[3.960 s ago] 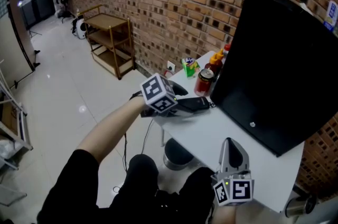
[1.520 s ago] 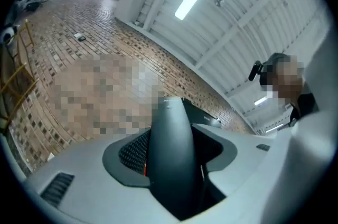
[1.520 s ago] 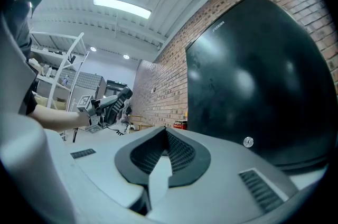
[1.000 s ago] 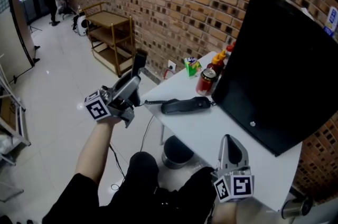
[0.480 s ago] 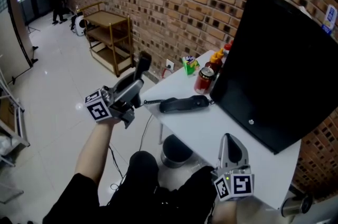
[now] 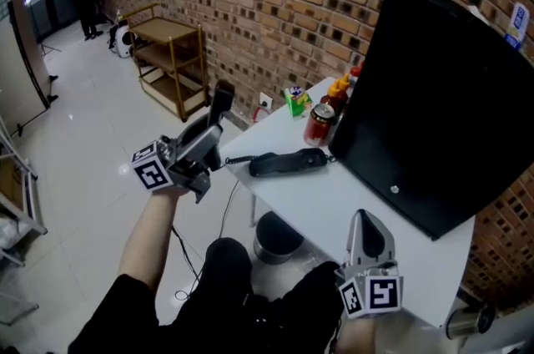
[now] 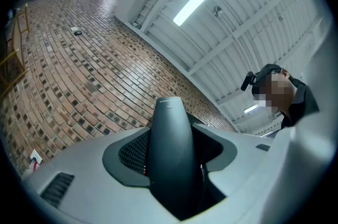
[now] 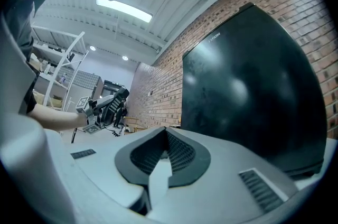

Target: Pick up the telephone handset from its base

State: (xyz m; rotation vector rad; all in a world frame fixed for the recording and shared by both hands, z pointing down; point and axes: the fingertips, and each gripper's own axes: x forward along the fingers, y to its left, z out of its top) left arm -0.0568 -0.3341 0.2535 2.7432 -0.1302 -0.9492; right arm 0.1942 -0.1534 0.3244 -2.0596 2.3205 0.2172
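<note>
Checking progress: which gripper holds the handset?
The left gripper, out beside the table, grips the black handset; the right gripper is shut and empty.

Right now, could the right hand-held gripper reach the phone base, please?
Probably yes. Only bare table lies between the right hand-held gripper and the base. The monitor stands off to one side, and the bottles sit beyond the base.

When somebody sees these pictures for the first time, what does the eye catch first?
The black telephone handset stands out, raised left of the white table in the left hand-held gripper. Next, the large black screen against the brick wall on the right, with the phone base lying before it.
</note>
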